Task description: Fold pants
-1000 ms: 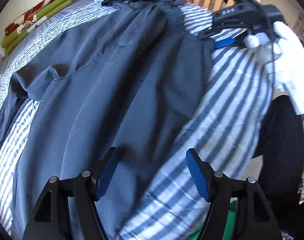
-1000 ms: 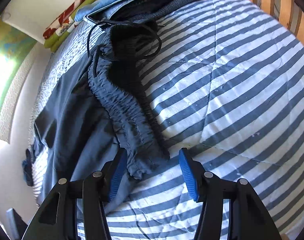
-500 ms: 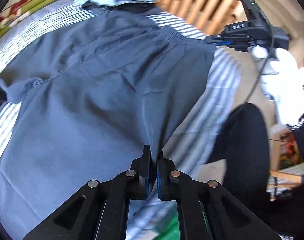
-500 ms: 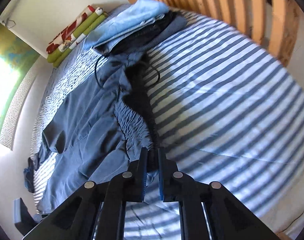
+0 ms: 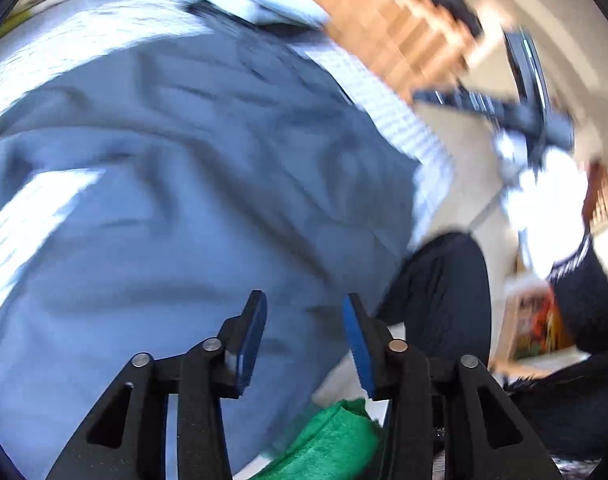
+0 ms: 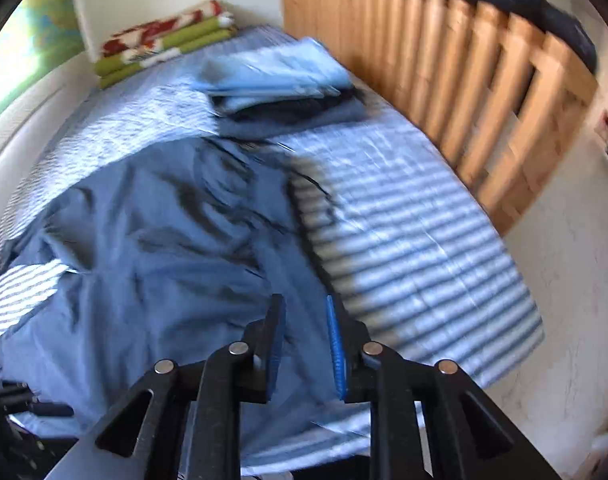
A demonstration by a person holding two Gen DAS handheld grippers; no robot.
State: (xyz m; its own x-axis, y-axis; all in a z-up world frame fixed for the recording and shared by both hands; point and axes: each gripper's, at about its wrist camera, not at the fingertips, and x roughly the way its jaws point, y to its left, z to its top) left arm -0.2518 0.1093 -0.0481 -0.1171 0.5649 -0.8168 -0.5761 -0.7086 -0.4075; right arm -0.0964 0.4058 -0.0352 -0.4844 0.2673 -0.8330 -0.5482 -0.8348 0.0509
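Note:
Grey-blue pants (image 5: 184,200) lie spread and rumpled over the striped bed. In the left wrist view my left gripper (image 5: 304,320) hovers above their near edge. Its jaws are opening, and the fabric shows in the gap below without the pads pressing on it. The right wrist view shows the pants (image 6: 164,240) from the waistband side. My right gripper (image 6: 304,312) hangs over that edge, its jaws opening too. Cloth lies beneath the narrow gap, not pinched. Both views are blurred by motion.
A stack of folded clothes (image 6: 276,76) sits at the head of the bed, beside a slatted wooden headboard (image 6: 463,80). Red and green folded blankets (image 6: 164,40) lie by the wall. A green cloth (image 5: 335,432) and the person's dark trouser leg (image 5: 443,288) are by the bed's edge.
Both grippers shut on the pants' edge half a second ago and lifted it. Now both have risen further, their jaws have parted, and the fabric has dropped back onto the bed.

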